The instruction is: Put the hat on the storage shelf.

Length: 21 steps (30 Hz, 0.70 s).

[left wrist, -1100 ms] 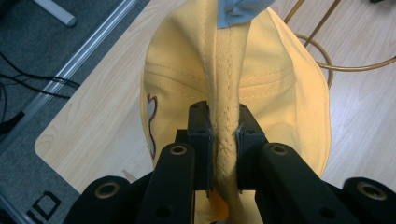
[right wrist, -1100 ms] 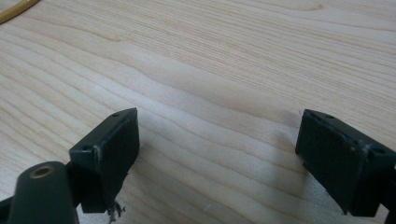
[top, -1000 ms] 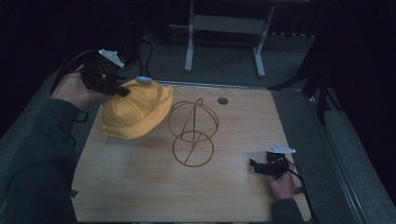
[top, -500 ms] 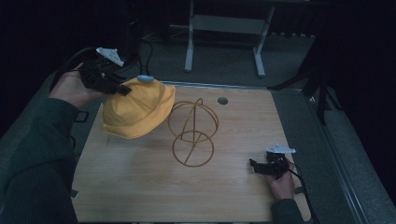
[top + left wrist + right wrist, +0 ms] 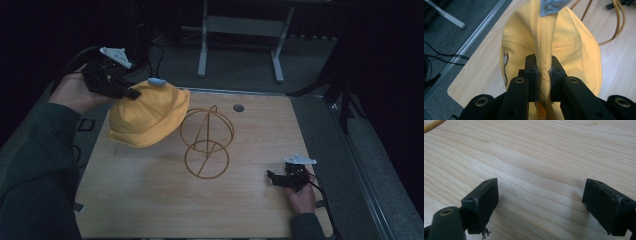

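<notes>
Our left tongs [image 5: 131, 92] clench a fold of the yellow hat [image 5: 147, 115], lifted over the desk's [image 5: 260, 150] far left corner beside the wire stand [image 5: 206, 142]. Right tongs [image 5: 540, 205] rest released. We should keep the fold pinched while centring the hat over the stand.

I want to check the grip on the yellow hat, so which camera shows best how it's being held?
The left gripper view: the left gripper is shut on a stitched fold of the yellow hat, seen close up. The high view shows the whole hat lifted beside the wire stand, but the pinch is small there.
</notes>
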Each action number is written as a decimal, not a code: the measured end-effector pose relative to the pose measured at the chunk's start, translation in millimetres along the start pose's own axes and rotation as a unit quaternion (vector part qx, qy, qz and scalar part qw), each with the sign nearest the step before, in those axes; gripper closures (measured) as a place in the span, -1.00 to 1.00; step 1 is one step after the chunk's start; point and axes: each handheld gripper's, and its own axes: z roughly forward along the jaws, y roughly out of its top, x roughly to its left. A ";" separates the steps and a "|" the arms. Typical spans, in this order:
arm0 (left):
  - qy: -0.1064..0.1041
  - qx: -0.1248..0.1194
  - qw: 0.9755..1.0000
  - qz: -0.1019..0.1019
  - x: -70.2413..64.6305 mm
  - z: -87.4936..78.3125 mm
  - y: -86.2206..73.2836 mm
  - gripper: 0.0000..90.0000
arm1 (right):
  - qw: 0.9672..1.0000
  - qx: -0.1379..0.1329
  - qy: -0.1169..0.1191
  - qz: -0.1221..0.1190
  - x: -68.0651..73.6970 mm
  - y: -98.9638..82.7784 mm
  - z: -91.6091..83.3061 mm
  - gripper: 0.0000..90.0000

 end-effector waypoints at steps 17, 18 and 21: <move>-0.011 -0.023 1.000 0.019 -8.2 -5.3 20.3 0.80 | 1.000 -0.001 0.000 0.000 0.0 0.1 0.0 -0.70; -0.012 -0.023 0.999 0.022 -8.6 -5.9 21.7 0.80 | 1.000 -0.001 0.000 0.000 -0.1 0.0 0.1 -0.70; -0.013 -0.028 0.999 0.026 -11.0 -6.5 26.8 0.80 | 1.000 -0.001 0.000 0.000 0.0 0.1 0.1 -0.70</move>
